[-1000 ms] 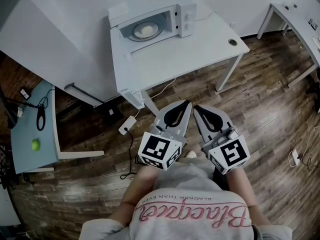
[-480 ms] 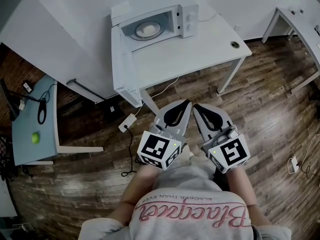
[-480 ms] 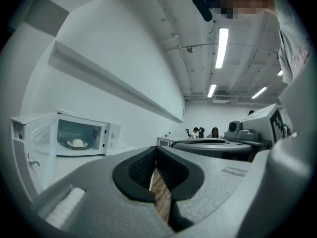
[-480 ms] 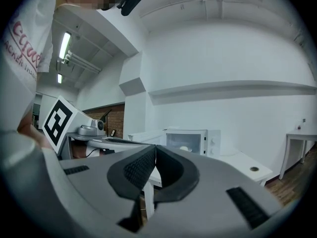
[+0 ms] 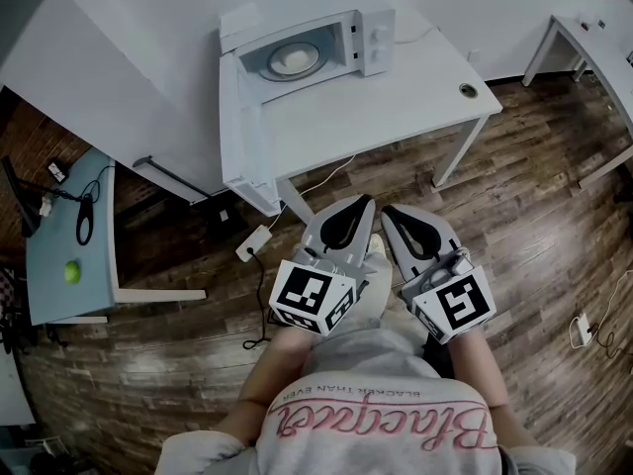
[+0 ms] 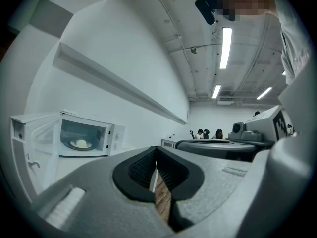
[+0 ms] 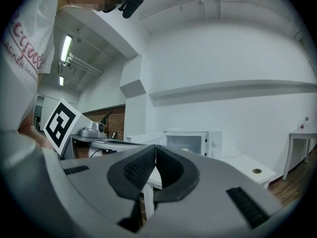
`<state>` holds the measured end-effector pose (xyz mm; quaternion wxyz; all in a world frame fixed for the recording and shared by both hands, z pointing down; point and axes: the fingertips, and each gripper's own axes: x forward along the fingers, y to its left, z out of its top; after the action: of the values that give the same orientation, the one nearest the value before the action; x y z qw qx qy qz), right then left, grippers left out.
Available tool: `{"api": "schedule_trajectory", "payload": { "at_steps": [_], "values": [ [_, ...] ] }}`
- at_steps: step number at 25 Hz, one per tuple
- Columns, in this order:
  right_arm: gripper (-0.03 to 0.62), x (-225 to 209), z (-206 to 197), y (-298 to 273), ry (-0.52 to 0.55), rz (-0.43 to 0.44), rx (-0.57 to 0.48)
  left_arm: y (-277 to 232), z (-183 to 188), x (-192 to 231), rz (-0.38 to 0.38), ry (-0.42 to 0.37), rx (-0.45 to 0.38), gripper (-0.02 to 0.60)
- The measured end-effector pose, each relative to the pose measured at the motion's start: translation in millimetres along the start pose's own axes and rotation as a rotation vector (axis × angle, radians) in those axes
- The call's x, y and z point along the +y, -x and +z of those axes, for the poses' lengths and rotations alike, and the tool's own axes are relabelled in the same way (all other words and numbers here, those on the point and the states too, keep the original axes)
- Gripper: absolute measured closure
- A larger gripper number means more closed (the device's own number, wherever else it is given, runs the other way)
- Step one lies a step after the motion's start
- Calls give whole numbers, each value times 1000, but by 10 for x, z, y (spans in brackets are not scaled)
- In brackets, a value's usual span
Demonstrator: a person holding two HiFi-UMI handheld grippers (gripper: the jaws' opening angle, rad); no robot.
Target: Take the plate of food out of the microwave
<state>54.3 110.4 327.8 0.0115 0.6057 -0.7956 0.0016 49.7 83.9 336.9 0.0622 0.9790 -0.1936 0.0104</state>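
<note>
A white microwave point(image 5: 307, 36) stands on a white table point(image 5: 396, 92), its door point(image 5: 232, 117) swung wide to the left. Inside lies a plate point(image 5: 292, 59) with a pale mound of food; the same plate point(image 6: 81, 144) shows in the left gripper view. My left gripper point(image 5: 368, 202) and right gripper point(image 5: 388, 212) hang side by side over the wooden floor, well short of the table, close to the person's body. Both are shut with nothing between the jaws. The microwave point(image 7: 193, 143) is far off in the right gripper view.
A light-blue side table point(image 5: 64, 255) at the left carries a green ball point(image 5: 70, 273) and cables. A power strip point(image 5: 253, 243) and cords lie on the floor near the table leg. Another white table point(image 5: 584, 43) stands at the right. A hole point(image 5: 467, 90) marks the tabletop's right corner.
The view has shifted slightly, so the table and microwave sit a little further right and nearer. Both grippers stay shut in the same place before the body.
</note>
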Motion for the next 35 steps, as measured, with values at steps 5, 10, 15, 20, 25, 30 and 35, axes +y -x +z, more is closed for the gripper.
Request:
{"api": "schedule_trajectory", "payload": {
  "at_steps": [5, 10, 15, 20, 25, 30, 35],
  "values": [
    [582, -124, -12, -118, -1, 12, 9, -144, 27, 96, 11, 12, -6, 575],
    [582, -288, -24, -205, -1, 24, 10, -336, 73, 146, 0, 8, -22, 575],
    [582, -480, -9, -390, 24, 46, 20, -561, 131, 267, 6, 2, -32, 575],
    [582, -683, 58, -616, 42, 86, 18, -815, 208, 487, 37, 17, -46, 575],
    [582, -870, 91, -866, 64, 120, 10, -1033, 243, 713, 66, 26, -58, 575],
    [582, -1003, 53, -1100, 63, 160, 28, -1197, 253, 952, 102, 54, -63, 575],
    [582, -1114, 0, -1363, 64, 197, 55, -1331, 269, 1239, 152, 79, -70, 575]
  ]
}}
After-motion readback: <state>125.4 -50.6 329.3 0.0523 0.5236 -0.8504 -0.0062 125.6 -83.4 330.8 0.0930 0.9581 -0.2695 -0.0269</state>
